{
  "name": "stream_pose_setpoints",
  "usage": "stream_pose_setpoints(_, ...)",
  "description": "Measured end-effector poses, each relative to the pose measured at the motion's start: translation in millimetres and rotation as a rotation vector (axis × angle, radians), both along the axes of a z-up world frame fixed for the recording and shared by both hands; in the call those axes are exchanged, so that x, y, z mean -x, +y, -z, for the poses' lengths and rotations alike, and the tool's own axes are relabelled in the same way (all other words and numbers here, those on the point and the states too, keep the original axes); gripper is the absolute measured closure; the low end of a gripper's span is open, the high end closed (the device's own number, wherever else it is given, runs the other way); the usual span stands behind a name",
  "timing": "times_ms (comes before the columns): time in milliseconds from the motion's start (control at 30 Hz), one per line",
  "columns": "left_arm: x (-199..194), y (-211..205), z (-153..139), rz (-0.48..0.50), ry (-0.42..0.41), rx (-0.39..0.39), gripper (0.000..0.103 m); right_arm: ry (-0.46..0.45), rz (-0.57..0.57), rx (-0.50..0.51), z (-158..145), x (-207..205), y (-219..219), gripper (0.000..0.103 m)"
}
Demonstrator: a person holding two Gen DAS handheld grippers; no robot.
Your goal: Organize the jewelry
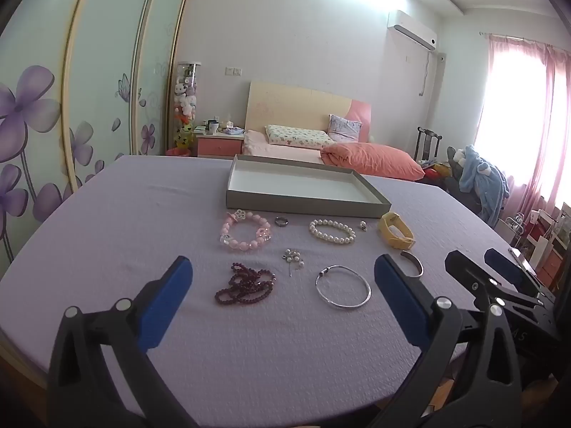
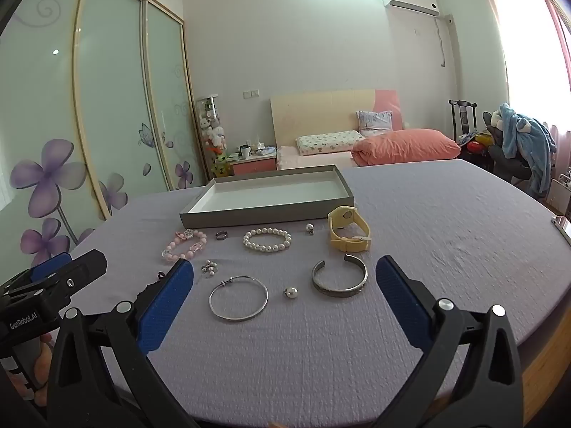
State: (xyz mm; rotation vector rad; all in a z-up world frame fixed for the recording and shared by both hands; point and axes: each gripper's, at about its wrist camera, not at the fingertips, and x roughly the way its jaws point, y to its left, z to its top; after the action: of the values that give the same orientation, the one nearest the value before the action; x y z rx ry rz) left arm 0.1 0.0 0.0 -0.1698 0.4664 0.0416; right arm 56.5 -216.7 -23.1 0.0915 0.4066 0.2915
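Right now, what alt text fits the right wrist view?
Open blue-padded right gripper hovers over a lavender-clothed table with jewelry laid out: thin silver bangle, wide silver cuff, white pearl bracelet, yellow watch. An empty grey tray sits behind.

We see bare cloth on the table (image 2: pixel 446 214) to the right of the yellow watch (image 2: pixel 348 230). Ahead, jewelry lies in close rows before the tray (image 2: pixel 267 214).

Jewelry (image 1: pixel 246 235) before gray tray (image 1: pixel 303 205), fingers (image 1: pixel 175 296) apart
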Motion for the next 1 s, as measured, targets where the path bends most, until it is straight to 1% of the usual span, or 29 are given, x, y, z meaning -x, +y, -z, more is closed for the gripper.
stream_pose_setpoints(1000,-0.7,0.4,0.0,-0.002,0.004,0.002,0.002,0.002,-0.001,-0.004,-0.2,0.4,-0.6,0.001)
